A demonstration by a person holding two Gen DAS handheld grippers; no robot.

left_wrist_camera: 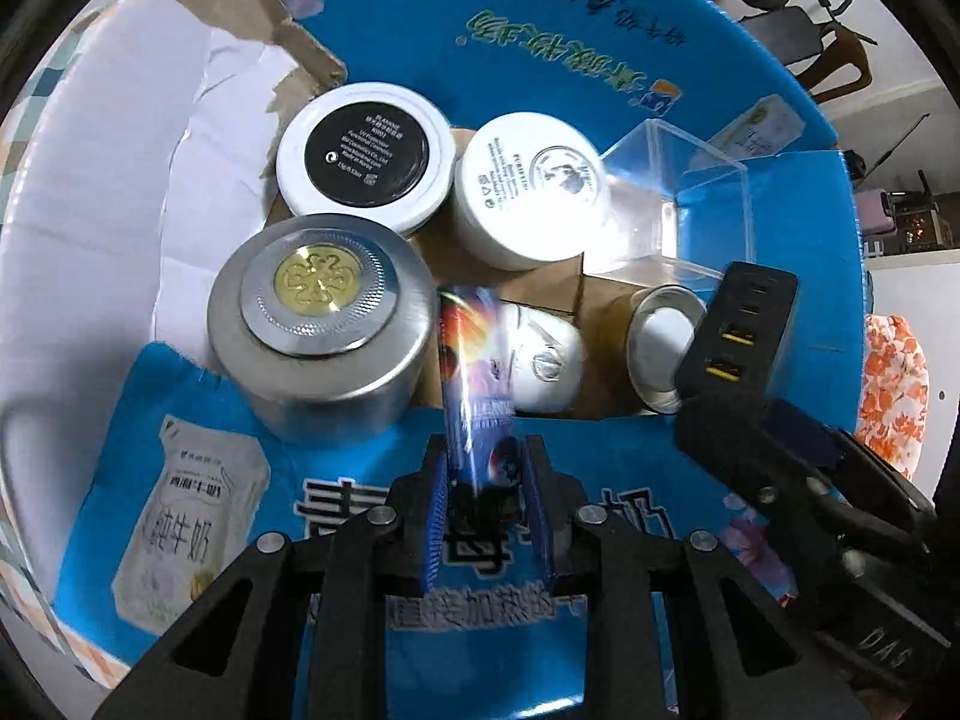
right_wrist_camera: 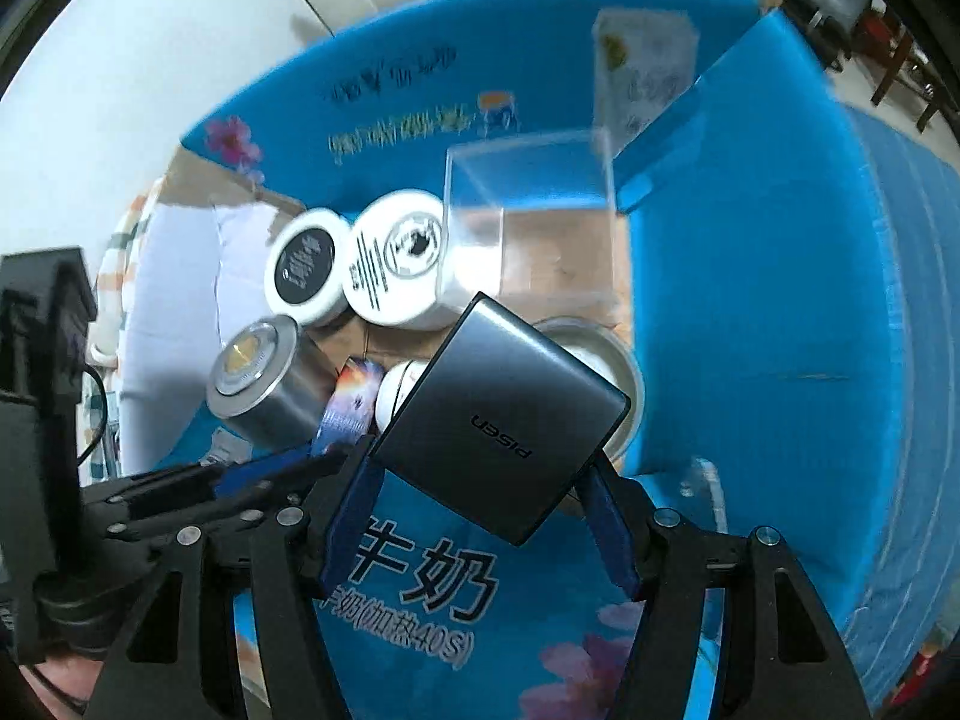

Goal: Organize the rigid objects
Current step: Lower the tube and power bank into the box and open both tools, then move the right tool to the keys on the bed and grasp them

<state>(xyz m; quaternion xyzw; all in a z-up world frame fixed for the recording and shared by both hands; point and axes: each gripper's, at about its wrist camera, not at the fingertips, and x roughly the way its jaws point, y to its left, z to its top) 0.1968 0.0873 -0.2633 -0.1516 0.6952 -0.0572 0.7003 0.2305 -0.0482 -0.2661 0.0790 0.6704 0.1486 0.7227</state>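
My left gripper [left_wrist_camera: 487, 468] is shut on a blue printed flat pack [left_wrist_camera: 474, 384] and holds it over the open blue carton [left_wrist_camera: 540, 18], between a silver tin [left_wrist_camera: 318, 324] and a white mouse [left_wrist_camera: 540, 360]. My right gripper [right_wrist_camera: 480, 498] is shut on a grey PISEN charger [right_wrist_camera: 504, 420] above the carton; the charger also shows at the right of the left wrist view [left_wrist_camera: 738, 330]. In the carton stand a black-topped white jar [left_wrist_camera: 366, 153], a white jar [left_wrist_camera: 531, 192], a clear plastic box [left_wrist_camera: 678, 198] and a glass cup [left_wrist_camera: 660, 342].
The carton's blue flaps [right_wrist_camera: 780, 300] rise around the objects, with a white flap [left_wrist_camera: 120, 180] at the left. Chairs [left_wrist_camera: 828, 60] and floor lie beyond the carton. The left gripper shows at the lower left of the right wrist view [right_wrist_camera: 240, 480].
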